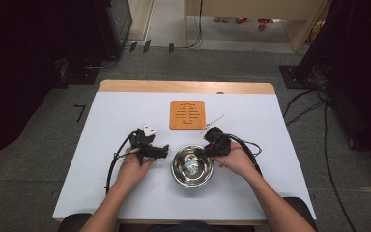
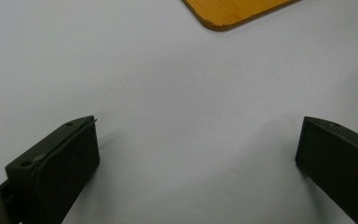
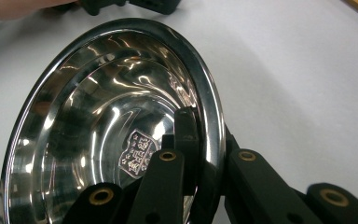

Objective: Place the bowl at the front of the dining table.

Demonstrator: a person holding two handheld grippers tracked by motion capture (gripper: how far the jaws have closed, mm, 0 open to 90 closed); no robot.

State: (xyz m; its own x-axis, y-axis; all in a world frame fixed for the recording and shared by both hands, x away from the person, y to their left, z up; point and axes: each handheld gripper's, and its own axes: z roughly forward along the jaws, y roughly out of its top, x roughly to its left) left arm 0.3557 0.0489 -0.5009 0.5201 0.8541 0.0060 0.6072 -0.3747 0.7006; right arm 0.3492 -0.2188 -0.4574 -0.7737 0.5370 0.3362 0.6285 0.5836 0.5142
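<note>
A shiny steel bowl (image 1: 175, 164) sits on the white table (image 1: 125, 116) near its front middle, with a printed label on its bottom. My right gripper (image 1: 204, 152) is shut on the bowl's right rim (image 3: 205, 79), one jaw inside the bowl and one outside, and the right gripper (image 3: 209, 135) pinches that rim between its pads. To the left of the bowl, my left gripper (image 1: 163, 152) points toward it. In the left gripper view, the left gripper (image 2: 194, 126) is open over bare table, with nothing between its jaws.
An orange wooden board (image 1: 187, 114) with cut slots lies flat behind the bowl, and its corner (image 2: 233, 11) shows in the left gripper view. Cables trail from both grippers toward the table's front. Dark equipment and floor cables surround the table.
</note>
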